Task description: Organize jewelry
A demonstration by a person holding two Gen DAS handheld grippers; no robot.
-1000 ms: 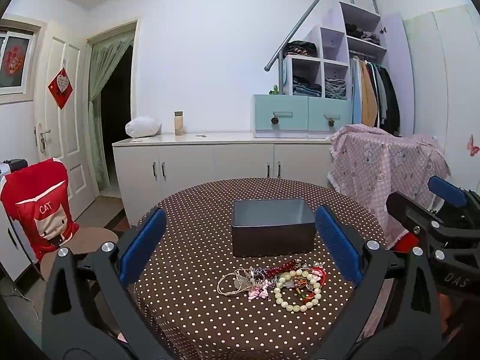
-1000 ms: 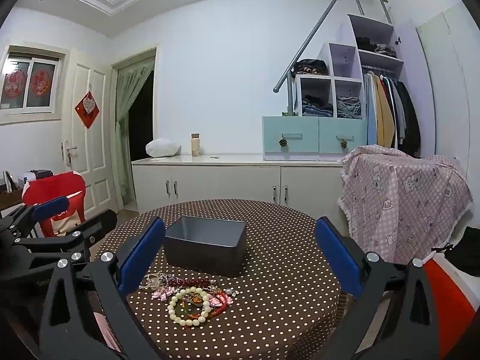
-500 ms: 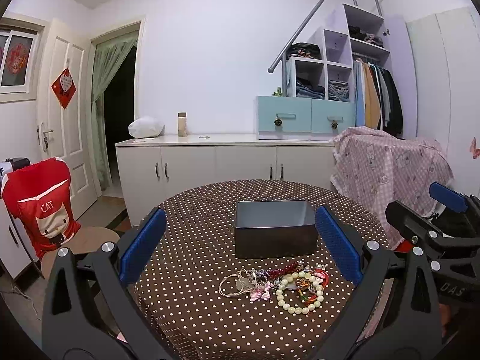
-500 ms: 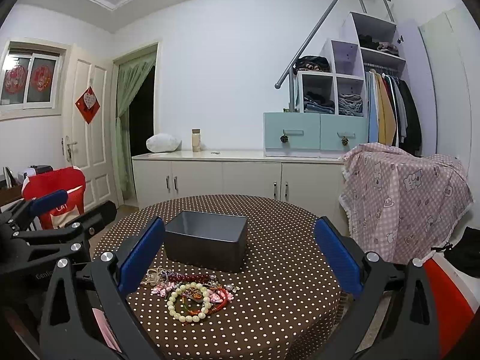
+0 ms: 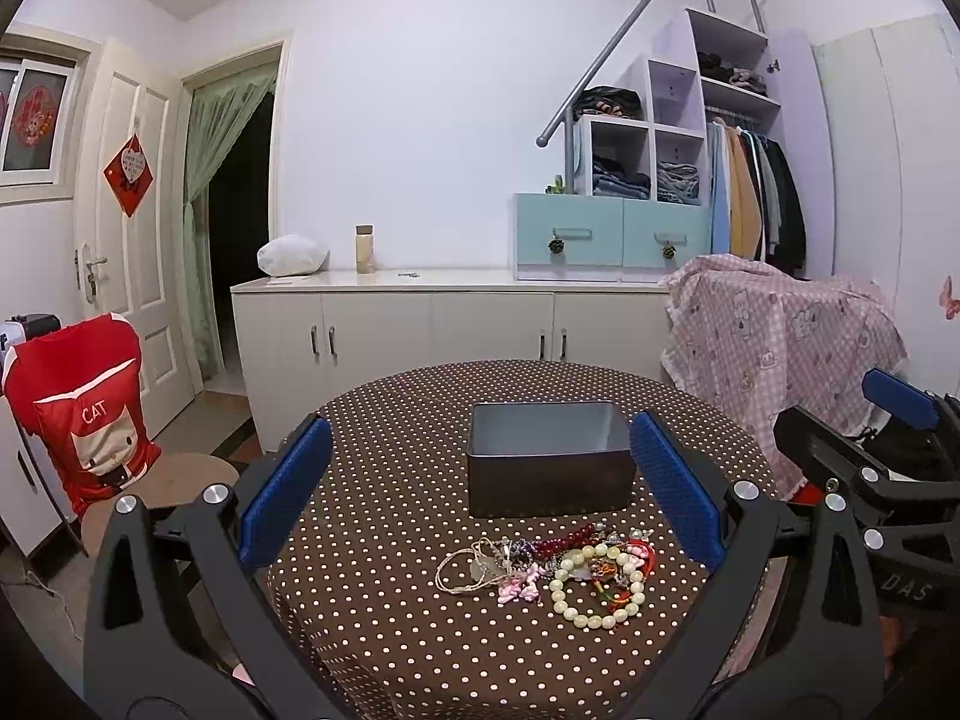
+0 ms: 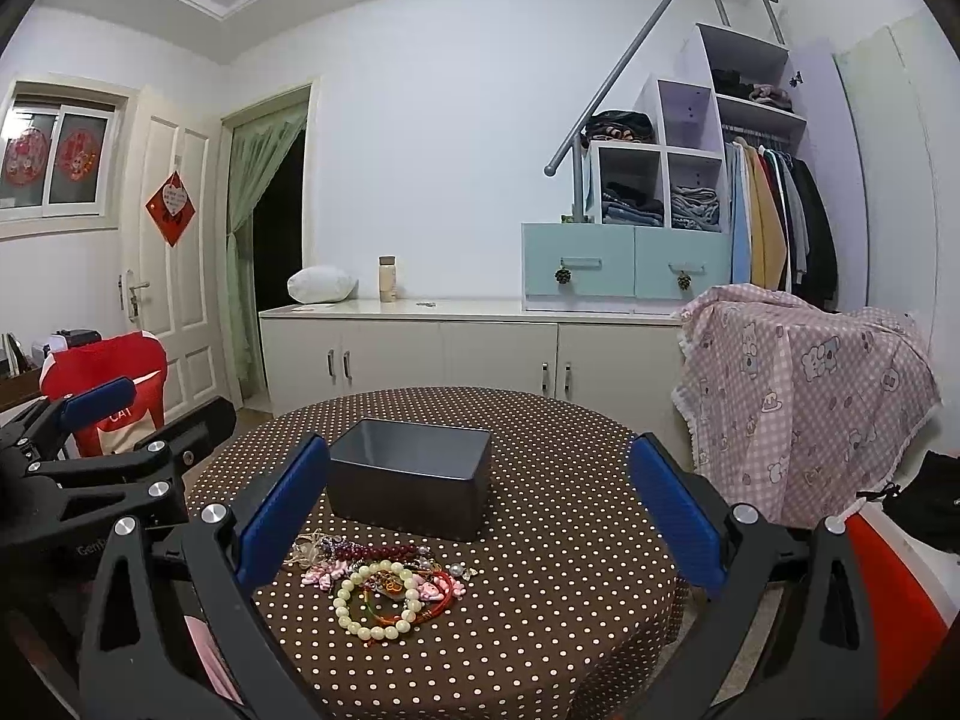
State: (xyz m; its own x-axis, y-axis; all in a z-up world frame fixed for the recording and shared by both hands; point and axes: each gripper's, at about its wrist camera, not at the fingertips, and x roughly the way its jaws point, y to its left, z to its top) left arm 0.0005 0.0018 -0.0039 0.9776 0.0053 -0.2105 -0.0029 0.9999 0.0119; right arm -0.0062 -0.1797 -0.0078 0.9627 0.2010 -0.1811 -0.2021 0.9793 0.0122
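Drifted slightly nearer the jewelry pile (image 5: 549, 570); both jaws wide apart, empty; lower onto pale bead bracelet (image 6: 378, 600), then lift toward box (image 5: 549, 462).

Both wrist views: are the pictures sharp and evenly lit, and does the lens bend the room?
Left wrist view: the jewelry pile and grey box are sharp, under even indoor light with soft shadows and no strong glare; dark corners frame the picture. Right wrist view: fisheye distortion curves the door and the wardrobe panel, and the doorway is very dark.
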